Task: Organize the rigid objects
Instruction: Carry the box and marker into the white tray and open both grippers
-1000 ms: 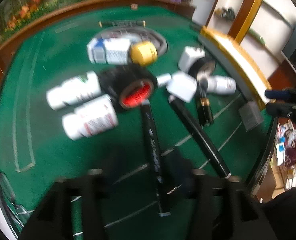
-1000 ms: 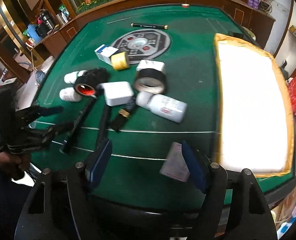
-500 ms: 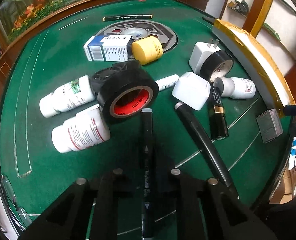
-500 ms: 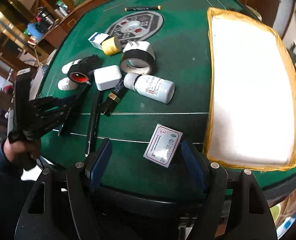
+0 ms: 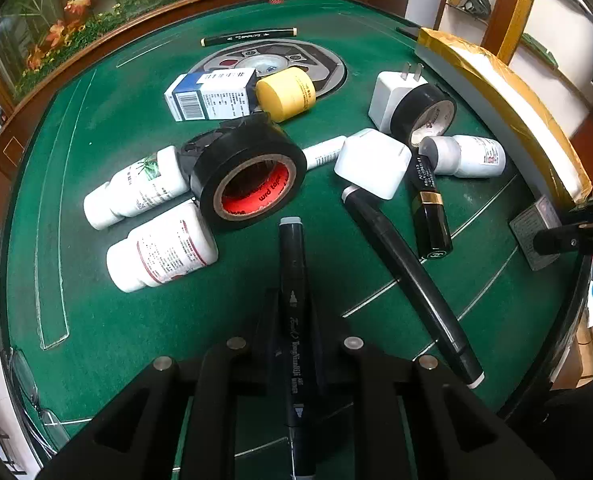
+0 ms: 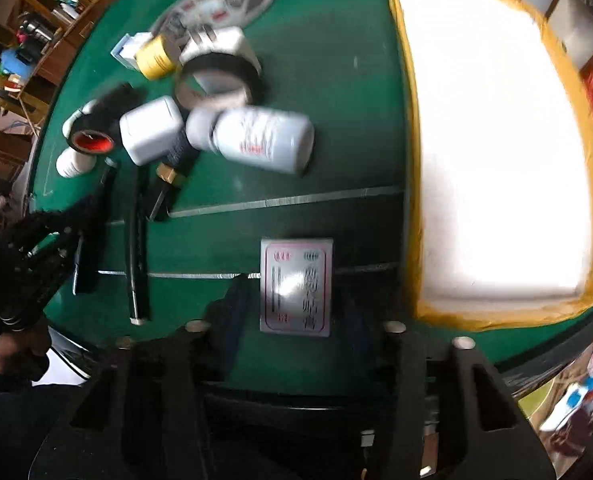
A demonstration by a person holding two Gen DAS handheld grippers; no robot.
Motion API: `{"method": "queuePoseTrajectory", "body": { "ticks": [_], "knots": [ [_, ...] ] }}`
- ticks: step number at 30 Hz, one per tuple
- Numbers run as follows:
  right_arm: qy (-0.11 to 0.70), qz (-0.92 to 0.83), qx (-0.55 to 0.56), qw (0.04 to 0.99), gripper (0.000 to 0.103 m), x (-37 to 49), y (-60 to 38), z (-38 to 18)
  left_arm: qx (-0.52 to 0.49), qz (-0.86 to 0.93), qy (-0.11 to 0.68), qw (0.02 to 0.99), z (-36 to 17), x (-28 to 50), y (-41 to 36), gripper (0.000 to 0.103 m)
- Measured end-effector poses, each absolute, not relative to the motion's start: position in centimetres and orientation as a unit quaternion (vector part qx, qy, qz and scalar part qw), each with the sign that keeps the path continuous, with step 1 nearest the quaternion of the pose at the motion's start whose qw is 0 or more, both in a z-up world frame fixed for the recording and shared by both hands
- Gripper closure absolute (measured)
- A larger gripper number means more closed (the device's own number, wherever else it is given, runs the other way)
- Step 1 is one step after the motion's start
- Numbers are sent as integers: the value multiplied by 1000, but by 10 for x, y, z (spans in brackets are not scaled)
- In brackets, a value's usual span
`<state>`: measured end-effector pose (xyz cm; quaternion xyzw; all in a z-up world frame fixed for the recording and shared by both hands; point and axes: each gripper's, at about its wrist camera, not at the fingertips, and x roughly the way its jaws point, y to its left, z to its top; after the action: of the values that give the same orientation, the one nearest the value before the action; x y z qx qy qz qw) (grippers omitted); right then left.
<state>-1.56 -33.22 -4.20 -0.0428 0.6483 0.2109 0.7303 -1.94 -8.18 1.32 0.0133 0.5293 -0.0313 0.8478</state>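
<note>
Each view was taken from a gripper, looking steeply down on the green table (image 5: 96,320). The left wrist view was placed low and near at the table's 6 o'clock edge, facing 12 o'clock. The right wrist view was placed near the white tray (image 6: 496,152), which filled its 3 o'clock side. The red-cored tape roll (image 5: 252,176) (image 6: 92,140) was shared by both views.

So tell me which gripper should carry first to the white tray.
Right, probably. The right gripper, jaws just closing, straddles the flat packet beside the white tray. The left gripper holds a black marker farther away.
</note>
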Motion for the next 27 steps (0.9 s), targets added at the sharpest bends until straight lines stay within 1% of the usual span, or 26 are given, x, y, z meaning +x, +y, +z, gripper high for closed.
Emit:
{"method": "queuePoseTrajectory", "body": {
  "ticks": [6,14,21,27],
  "knots": [
    [611,235,-19,756,68,-22,-336,-19,-43,-58,522,850,19,-21,-70,90],
    [558,265,41,786,67,-23,-353,17,-84,-119,483,863,62,-14,-75,90],
    [540,240,71,804,67,-14,-384,33,-86,-182,463,863,97,18,-108,90],
    [527,203,101,819,67,6,-437,52,-86,-248,453,852,118,57,-167,89]
  ]
}}
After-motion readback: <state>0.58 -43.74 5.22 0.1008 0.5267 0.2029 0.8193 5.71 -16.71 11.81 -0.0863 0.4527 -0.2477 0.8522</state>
